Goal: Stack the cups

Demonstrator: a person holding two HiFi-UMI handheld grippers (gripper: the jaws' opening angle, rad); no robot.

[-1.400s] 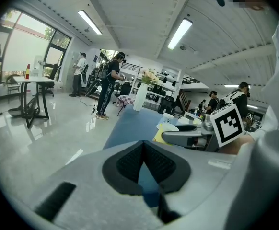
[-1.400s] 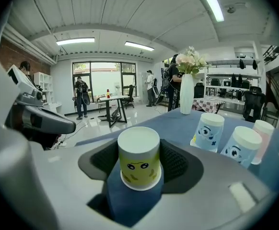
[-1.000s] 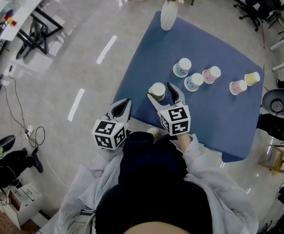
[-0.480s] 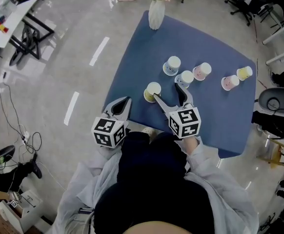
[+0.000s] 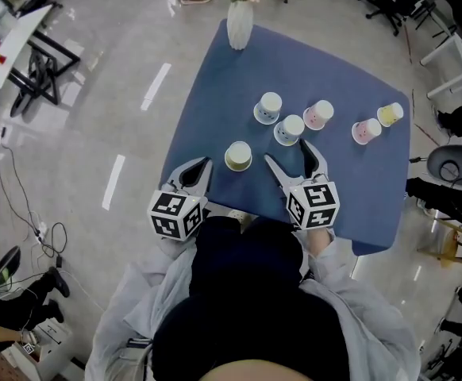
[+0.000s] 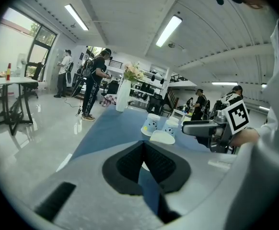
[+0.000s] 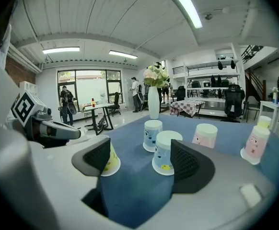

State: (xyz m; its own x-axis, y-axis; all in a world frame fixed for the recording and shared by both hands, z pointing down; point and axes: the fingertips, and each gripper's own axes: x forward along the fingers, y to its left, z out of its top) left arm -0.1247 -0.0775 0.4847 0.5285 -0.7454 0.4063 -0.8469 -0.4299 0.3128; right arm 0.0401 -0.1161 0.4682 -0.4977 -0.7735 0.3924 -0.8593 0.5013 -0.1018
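Observation:
Several paper cups stand upside down on the blue tablecloth (image 5: 350,197). A yellow-green cup (image 5: 238,155) is nearest, with two blue cups (image 5: 290,128) (image 5: 268,107) beyond it. Further right are two pink cups (image 5: 319,114) (image 5: 365,131) and a yellow cup (image 5: 389,114). My right gripper (image 5: 293,159) is open and empty, just in front of the near blue cup (image 7: 166,152). The yellow-green cup (image 7: 111,161) shows past its left jaw, outside the gap. My left gripper (image 5: 200,170) is shut and empty at the table's near-left edge, short of the yellow-green cup (image 6: 162,137).
A white vase (image 5: 240,26) with flowers stands at the table's far corner. Around the table lies grey floor with office chairs (image 5: 453,169) at the right and a desk frame (image 5: 36,78) at the left. People stand in the background of the left gripper view.
My right gripper, which had the yellow-green cup between its jaws, has moved right and off it, with the jaws a little wider. The cup stays standing. The left gripper has barely moved.

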